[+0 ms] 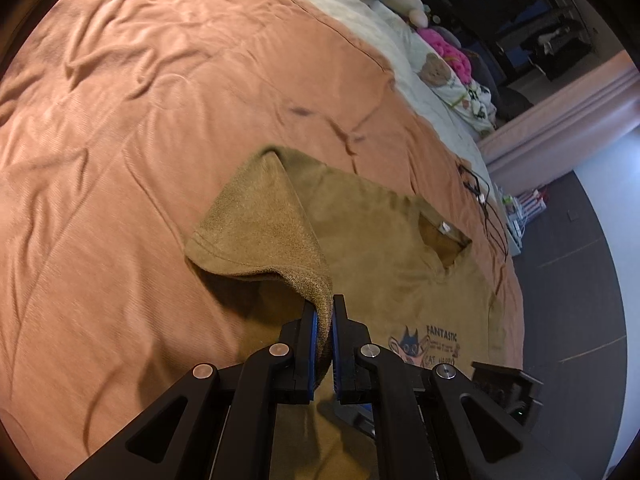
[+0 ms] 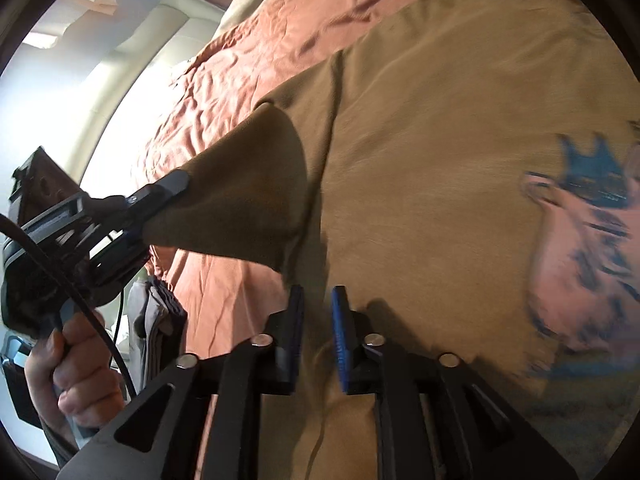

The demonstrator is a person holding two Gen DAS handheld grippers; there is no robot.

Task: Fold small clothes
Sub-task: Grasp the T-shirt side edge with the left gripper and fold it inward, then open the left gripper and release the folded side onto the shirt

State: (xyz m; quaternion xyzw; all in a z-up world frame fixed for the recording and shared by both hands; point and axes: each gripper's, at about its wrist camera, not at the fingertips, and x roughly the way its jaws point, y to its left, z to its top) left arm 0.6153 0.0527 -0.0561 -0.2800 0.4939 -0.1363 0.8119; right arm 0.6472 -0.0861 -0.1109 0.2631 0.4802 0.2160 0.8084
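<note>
An olive-brown T-shirt (image 1: 380, 240) with a cartoon print (image 1: 424, 346) lies flat on the bed, neck opening (image 1: 444, 240) toward the right. My left gripper (image 1: 324, 304) is shut on the edge of its sleeve (image 1: 264, 232) and holds that sleeve lifted off the bedspread. The right wrist view shows the same sleeve (image 2: 240, 204) stretched to the left gripper (image 2: 160, 200), which a hand (image 2: 76, 368) holds. My right gripper (image 2: 318, 296) hovers over the shirt body (image 2: 440, 140) near the armpit; its blue pads stand apart with nothing pinched between them.
A wrinkled orange-pink bedspread (image 1: 140, 100) covers the bed. Plush toys and pillows (image 1: 436, 68) line its far edge, with black cables (image 1: 480, 196) near the corner. Folded grey cloth (image 2: 156, 320) hangs by the bed's side. Dark floor (image 1: 580, 280) lies to the right.
</note>
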